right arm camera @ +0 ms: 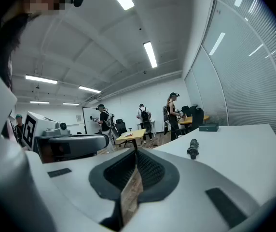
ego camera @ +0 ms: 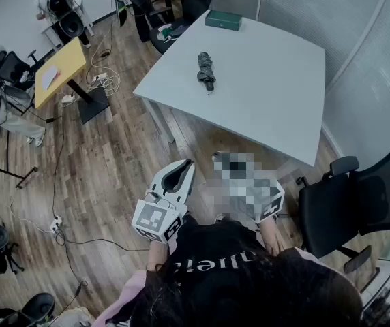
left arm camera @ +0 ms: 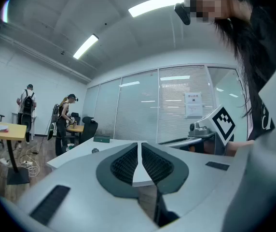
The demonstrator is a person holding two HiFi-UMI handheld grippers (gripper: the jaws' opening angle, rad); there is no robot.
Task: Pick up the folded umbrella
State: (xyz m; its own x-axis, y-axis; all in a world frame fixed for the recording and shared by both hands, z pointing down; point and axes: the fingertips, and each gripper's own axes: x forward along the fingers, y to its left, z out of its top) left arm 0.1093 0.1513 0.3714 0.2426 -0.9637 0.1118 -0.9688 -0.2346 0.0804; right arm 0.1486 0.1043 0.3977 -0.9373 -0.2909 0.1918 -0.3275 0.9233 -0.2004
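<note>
The folded umbrella (ego camera: 206,71), black and short, lies on the white table (ego camera: 277,94) near its left part. From the right gripper view the umbrella (right arm camera: 193,148) lies ahead and to the right; from the left gripper view the umbrella (left arm camera: 95,151) is a small dark shape far ahead on the left. My left gripper (ego camera: 187,165) is held over the floor short of the table, jaws together and empty. My right gripper (right arm camera: 136,152) is also shut with nothing in it. In the head view a blurred patch hides most of it. Both grippers are well apart from the umbrella.
A dark green box (ego camera: 223,20) rests at the table's far edge. A black office chair (ego camera: 358,203) stands right of me. A yellow desk (ego camera: 60,70) and cables (ego camera: 103,80) are on the wooden floor to the left. Several people (right arm camera: 172,111) stand farther back.
</note>
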